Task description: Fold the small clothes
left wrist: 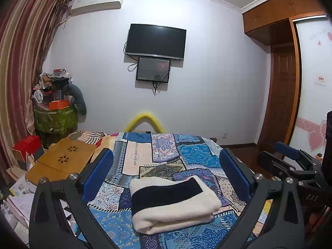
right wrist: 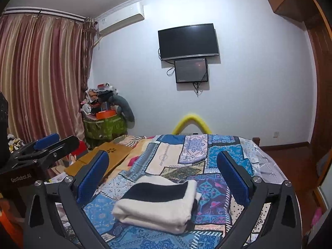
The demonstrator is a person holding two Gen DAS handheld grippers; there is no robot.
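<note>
Left gripper (left wrist: 166,172): jaws spread wide, nothing held, blue ribbed pads either side of the garment and clear of it. Right gripper (right wrist: 162,175): likewise released and empty, hovering above the bed. Each gripper shows at the edge of the other's view, side by side.

Garment (left wrist: 172,205): lies on the bedspread (left wrist: 199,155) between and below both sets of fingers. Cream, fuzzy knit or fleece, with one broad black band across the top. Already a compact, thick rectangular bundle, several layers visible at the near edge, rounded fold along the side.

Judgement: folding of this piece looks finished or nearly so. Next move probably a check or a light squaring of the stack, else setting it aside; a soft, thick bundle would need a low, wide pinch through all layers to keep from unrolling.

Bedspread: thin cotton patchwork print, blues and beige, slightly rumpled. A wooden lap tray (left wrist: 62,159) lies at the bed's left side.
</note>
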